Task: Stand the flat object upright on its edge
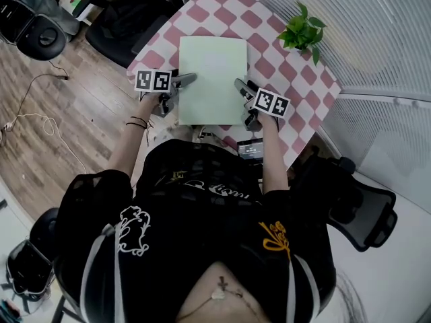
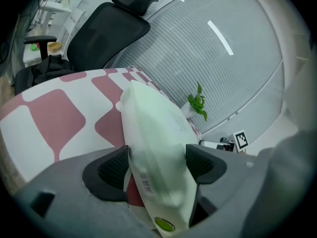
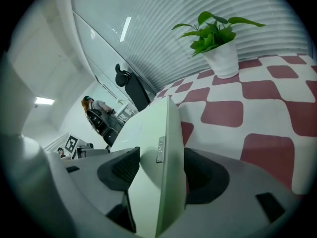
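Both left claw (image 1: 186,81) and right claw (image 1: 240,86) gape astride flat object (image 1: 212,73) on checkered table (image 1: 296,103).

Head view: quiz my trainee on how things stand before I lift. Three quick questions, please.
1. True or false: the flat object stands upright on its edge.
2. What sits at the far corner of the table? A. potted plant B. mug C. lamp
3. Fill in: the left tool and the right tool each have one side ____ of the flat object between open jaws.
Key: 1 false, it lies flat; 2 A; 3 edge.
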The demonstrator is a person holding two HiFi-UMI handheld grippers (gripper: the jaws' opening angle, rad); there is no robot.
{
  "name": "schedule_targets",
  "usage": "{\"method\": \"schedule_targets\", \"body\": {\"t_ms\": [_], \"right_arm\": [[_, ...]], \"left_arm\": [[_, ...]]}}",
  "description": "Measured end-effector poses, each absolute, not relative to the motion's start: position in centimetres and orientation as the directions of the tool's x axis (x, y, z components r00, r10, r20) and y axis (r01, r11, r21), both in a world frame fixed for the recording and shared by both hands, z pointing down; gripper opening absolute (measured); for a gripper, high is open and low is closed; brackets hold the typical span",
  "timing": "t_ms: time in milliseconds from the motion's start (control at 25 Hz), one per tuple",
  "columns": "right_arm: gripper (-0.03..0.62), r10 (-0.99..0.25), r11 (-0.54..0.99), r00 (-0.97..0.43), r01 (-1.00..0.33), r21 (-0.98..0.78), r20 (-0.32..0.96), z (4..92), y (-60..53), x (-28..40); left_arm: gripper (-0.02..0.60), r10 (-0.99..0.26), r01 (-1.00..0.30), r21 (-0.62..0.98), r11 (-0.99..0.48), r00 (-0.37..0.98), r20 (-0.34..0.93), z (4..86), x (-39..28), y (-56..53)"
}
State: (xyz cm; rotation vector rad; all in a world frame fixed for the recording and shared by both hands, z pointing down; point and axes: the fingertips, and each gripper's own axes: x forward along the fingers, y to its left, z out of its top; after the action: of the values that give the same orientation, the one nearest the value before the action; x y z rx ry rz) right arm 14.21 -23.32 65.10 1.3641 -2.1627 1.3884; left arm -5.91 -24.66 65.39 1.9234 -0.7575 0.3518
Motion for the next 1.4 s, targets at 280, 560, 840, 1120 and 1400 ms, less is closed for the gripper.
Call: {"method": "schedule_targets", "body": {"t_ms": [280, 560, 840, 1120, 1400], "right_arm": [[0.236, -0.536, 0.203, -0.528, -0.838, -0.507, 0.658, 64.6, -23.6, 13.5], [0.225, -0.603, 0.292, -0.483, -0.874, -0.388, 0.635, 61.6, -24.4, 13.4], [0.221, -0.743, 0.327, -0.405, -0.914, -0.240, 0.533, 55.9, -26.1, 13.7], [0.218, -0.837, 0.290, -0.304, -0.952, -0.104, 0.454, 51.9, -27.0, 14.4], [0.212, -0.898, 0.219, -0.226, -0.974, -0.061, 0.378, 50.1, -28.0, 14.5]], "left_arm": [[0.359, -0.317, -0.629, 0.698, -0.342, 0.776, 0.545, 65.4, -5.9, -24.5], [0.357, -0.379, -0.647, 0.604, -0.466, 0.763, 0.524, 62.9, -5.5, -25.6], [0.357, -0.457, -0.661, 0.373, -0.651, 0.734, 0.503, 56.9, -4.8, -28.4], [0.357, -0.522, -0.643, 0.104, -0.758, 0.696, 0.493, 52.1, -3.5, -30.4], [0.357, -0.571, -0.657, 0.176, -0.733, 0.735, 0.365, 48.6, -3.2, -32.5]]}}
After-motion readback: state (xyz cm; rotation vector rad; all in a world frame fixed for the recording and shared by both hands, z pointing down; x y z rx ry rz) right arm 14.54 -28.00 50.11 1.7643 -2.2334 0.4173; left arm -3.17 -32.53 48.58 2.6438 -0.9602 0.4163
